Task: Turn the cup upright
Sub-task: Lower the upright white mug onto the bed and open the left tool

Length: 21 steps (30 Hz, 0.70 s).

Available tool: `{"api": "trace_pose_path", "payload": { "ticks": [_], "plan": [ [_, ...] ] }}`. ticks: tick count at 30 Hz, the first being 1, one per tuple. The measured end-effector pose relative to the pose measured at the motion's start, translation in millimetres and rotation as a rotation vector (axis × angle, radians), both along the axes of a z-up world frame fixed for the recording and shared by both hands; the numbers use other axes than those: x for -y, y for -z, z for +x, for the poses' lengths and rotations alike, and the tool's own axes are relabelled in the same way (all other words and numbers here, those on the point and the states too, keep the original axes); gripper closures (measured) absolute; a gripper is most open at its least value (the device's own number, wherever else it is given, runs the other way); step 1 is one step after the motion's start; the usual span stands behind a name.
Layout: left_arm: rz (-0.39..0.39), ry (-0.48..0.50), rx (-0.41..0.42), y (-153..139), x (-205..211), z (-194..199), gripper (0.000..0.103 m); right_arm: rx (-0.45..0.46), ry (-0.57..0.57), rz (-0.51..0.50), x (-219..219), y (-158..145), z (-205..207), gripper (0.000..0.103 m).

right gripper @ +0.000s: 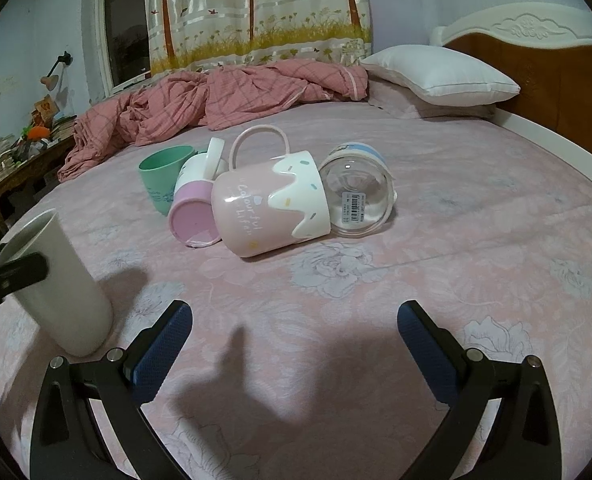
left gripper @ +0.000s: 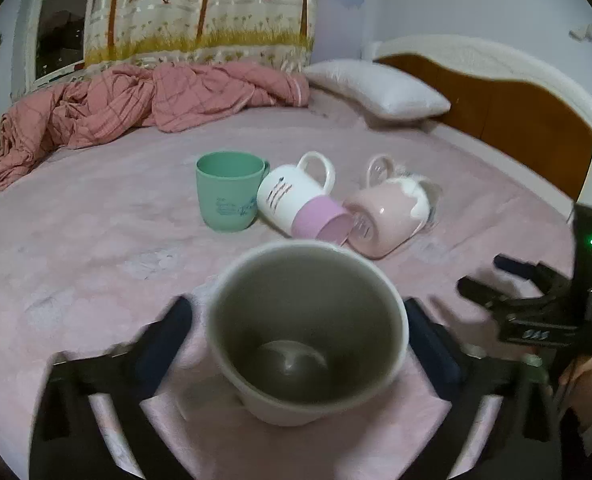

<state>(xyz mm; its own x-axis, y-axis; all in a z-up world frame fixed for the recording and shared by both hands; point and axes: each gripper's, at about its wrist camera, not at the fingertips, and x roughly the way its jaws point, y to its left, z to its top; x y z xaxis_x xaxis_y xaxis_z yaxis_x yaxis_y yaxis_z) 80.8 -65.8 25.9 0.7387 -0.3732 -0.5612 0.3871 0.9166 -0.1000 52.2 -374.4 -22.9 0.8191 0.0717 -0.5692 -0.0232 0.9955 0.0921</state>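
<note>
Grey-white cup (left gripper: pixel 308 332) sits between the two fingers of the left gripper (left gripper: pixel 296 344), mouth turned toward that camera so its dark inside and round bottom show; the blue pads flank its wall on either side, close to it or touching, and the blur keeps me from telling whether they actually press on it. From the right wrist view the same cup (right gripper: pixel 61 284) stands tilted at the far left, its base low near the pink floral bedsheet (right gripper: pixel 416 280), with one black finger (right gripper: pixel 15 270) of the left gripper laid across its upper wall.

Right gripper (right gripper: pixel 296 336) hangs over bare sheet with its jaws spread wide and nothing between them (its shadow falls on the sheet just ahead).

Farther up the bed, a cluster: a green cup (left gripper: pixel 227 192) standing upright, a white-and-lilac mug (left gripper: pixel 296 204) on its side leaning against it, a pink mug with a white drip pattern (right gripper: pixel 271 208) also on its side, and a clear glass cup (right gripper: pixel 356 196) lying just beside that, its barcode label facing the camera.

A crumpled pink quilt (right gripper: pixel 215 100) and a white pillow (right gripper: pixel 436 72) lie at the far edge.
</note>
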Motion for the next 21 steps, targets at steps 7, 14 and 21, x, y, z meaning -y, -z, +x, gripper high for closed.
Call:
{"api": "trace_pose_path", "payload": {
  "ticks": [7,14,21],
  "plan": [
    [0.007,-0.081,0.127,-3.8,-20.2,-35.3,0.000,0.054,-0.054,-0.013,-8.5,-6.2,-8.8,0.000],
    [-0.038,-0.217,0.155,14.5,-57.3,-66.5,0.000,0.097,-0.159,-0.048,-32.5,-9.8,-20.6,0.000],
    [-0.087,-0.231,0.105,22.0,-64.3,-80.6,0.000,0.113,-0.193,-0.077,-55.1,-12.2,-42.6,0.000]
  ]
}}
